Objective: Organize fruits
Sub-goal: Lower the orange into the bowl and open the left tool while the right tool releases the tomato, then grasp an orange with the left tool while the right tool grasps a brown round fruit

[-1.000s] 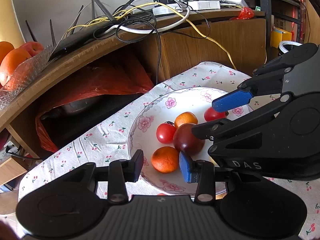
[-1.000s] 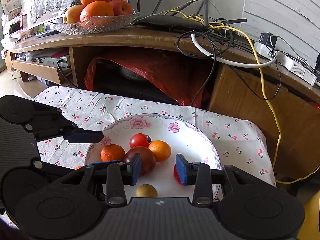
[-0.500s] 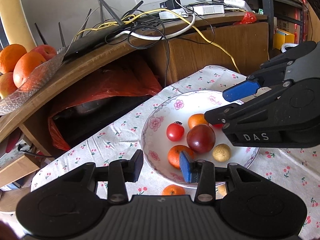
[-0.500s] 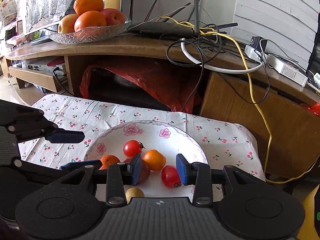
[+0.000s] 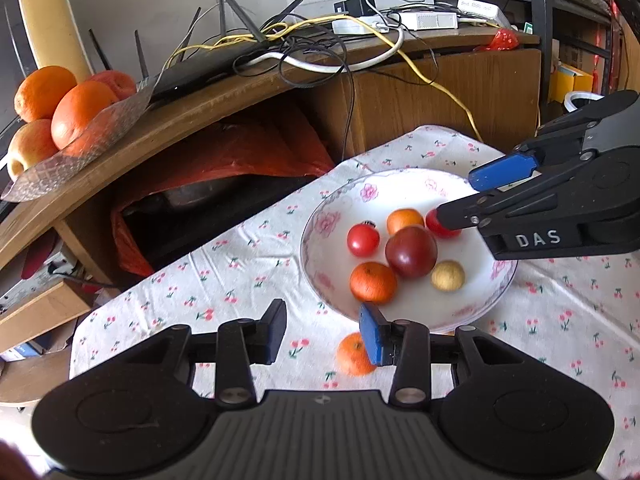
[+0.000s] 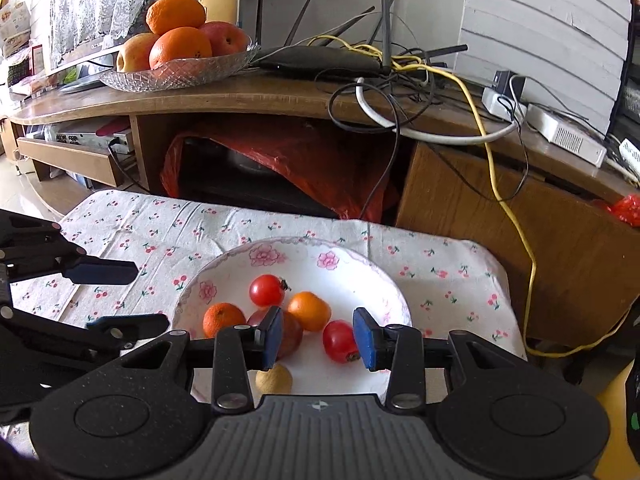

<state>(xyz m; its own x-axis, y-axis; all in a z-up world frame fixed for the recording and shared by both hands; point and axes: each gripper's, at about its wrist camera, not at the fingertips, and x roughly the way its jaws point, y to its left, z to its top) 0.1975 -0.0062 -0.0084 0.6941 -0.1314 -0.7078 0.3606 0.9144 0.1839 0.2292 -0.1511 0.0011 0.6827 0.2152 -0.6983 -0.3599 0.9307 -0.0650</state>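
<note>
A white flowered plate [image 5: 336, 216] [image 6: 360, 268] on the cherry-print cloth holds two tomatoes, two small oranges, a dark red plum [image 5: 411, 251] and a small yellow fruit [image 5: 448, 276]. One small orange [image 5: 352, 354] lies on the cloth by the plate's near rim, right beside my left gripper's blue pad. My left gripper [image 5: 322, 330] is open and empty above the cloth. My right gripper [image 6: 316, 338] is open and empty above the plate, a tomato [image 6: 338, 342] between its fingertips. It also shows in the left wrist view [image 5: 476, 196].
A wooden TV stand [image 6: 240, 96] runs behind the table with a glass bowl of oranges and apples [image 6: 180, 68], a router and tangled cables [image 6: 400, 76]. A red plastic bag [image 6: 288, 160] fills the shelf below. The table's edge is at the right.
Both grippers have pulled back and up from the plate. The small orange on the cloth has come into the left wrist view. Both stay open.
</note>
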